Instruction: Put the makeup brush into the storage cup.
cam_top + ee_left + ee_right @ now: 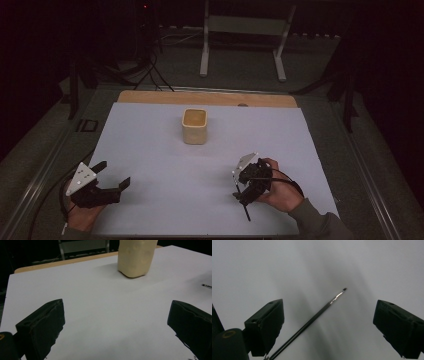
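Nearest to me, my right hand-held gripper [247,192] points down at the white sheet [165,165] that covers the worktop, with its jaws spread wide and nothing between them. A thin dark rod [312,320] lies flat on the sheet, running slantwise between those jaws and touching neither pad, with a small dark tip at its far end. In the high view it shows as a short black line [246,211] just below the gripper. I take it for a pen or stylus, though the pictures do not let me say which.

I judge it light and stiff, smooth and glossy, so it may roll or slip out sideways when pinched. Lying flat, it gives the pads little to bite, so I would close across the middle of the shaft, square to its length, with the pads almost on the sheet.

My left hand-held gripper [112,177] sits low near the left front of the sheet, also spread open and holding nothing.

Farther off, near the middle of the sheet, stands a cream cup [194,126], upright, with a squarish mouth, well apart from both grippers. It looks rigid and steady, a likely place for the rod.
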